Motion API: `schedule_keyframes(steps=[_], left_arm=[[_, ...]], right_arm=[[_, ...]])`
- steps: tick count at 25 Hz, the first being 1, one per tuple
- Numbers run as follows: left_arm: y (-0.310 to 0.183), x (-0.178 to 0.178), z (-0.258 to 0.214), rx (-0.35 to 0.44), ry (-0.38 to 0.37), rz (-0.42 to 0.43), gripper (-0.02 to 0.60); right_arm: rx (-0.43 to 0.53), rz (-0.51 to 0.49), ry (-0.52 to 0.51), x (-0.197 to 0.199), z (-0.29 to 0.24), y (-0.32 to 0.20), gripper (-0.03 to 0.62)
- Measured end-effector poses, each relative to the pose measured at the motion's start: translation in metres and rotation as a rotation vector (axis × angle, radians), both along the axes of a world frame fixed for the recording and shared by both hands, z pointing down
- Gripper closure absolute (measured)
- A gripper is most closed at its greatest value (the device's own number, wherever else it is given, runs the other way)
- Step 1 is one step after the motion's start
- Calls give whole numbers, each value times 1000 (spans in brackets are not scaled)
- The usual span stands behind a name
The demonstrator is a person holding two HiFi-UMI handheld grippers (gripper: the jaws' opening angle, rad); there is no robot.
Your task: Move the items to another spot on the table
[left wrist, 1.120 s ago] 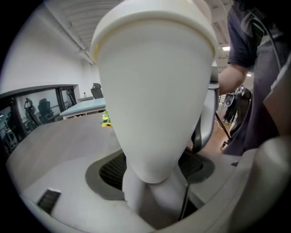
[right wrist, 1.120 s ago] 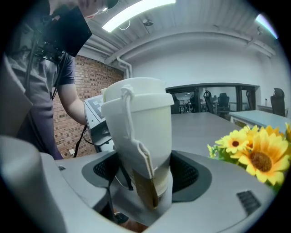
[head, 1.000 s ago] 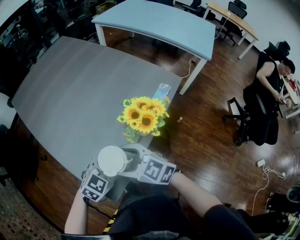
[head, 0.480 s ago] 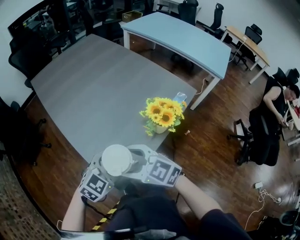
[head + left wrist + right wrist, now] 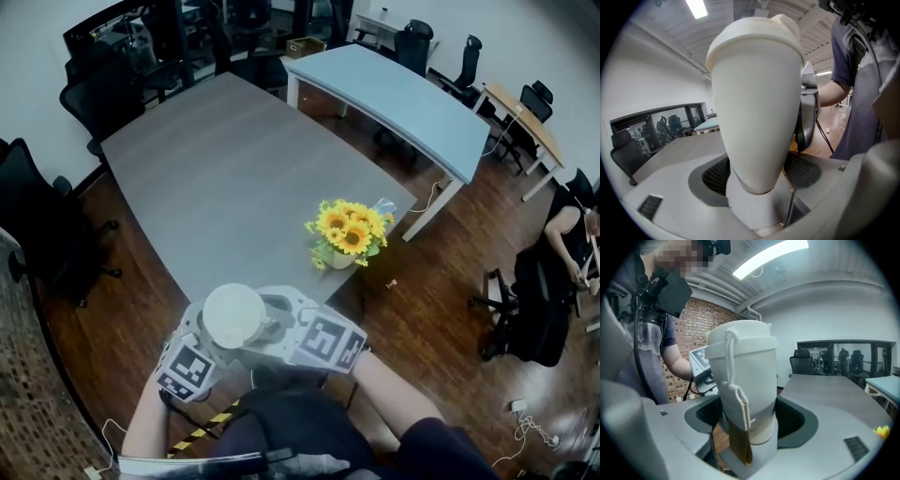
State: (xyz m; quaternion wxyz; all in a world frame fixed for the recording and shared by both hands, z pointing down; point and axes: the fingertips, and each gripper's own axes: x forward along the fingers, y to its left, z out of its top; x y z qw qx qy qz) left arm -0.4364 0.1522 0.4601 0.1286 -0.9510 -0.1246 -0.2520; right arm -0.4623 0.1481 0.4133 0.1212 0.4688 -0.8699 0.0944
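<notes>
The cup (image 5: 232, 317) sits clamped between both grippers at once. The left gripper (image 5: 200, 349) takes it from one side and the right gripper (image 5: 302, 333) from the other. In the left gripper view the cup (image 5: 757, 103) fills the gap of the left gripper (image 5: 757, 187), with both dark mesh pads (image 5: 714, 174) tight on its lower body. In the right gripper view the cup (image 5: 745, 390) stands the same way in the right gripper (image 5: 750, 427), pads (image 5: 793, 420) pressed to its sides.

The cup is white, tapered toward its base and upright, with a white domed lid. A string (image 5: 729, 357) runs down its side to a white tag with a brown strip below it.

It is held in the air at the near edge of the table (image 5: 216, 178), close to the person's body. The sunflowers (image 5: 352, 230) stand well apart from it, farther along the table's right edge.

Both bare forearms come up from the bottom of the head view and meet at the cup, marker cubes outward.
</notes>
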Motion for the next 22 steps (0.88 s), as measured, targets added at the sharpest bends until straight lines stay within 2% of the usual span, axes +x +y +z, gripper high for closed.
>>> schedule_keyframes(steps=[4, 10, 19, 22], left_arm=[[9, -8, -8, 8, -6, -66, 204], [32, -25, -11, -51, -34, -186, 204], [41, -71, 8, -51, -118, -371, 204], [38, -87, 4, -46, -120, -418, 204]], right_arm=[[26, -54, -3, -8, -8, 11, 240], [27, -139, -48, -24, -14, 34, 240], [-5, -315, -64, -68, 3, 47, 243], [-1, -361, -60, -84, 0, 47, 243]])
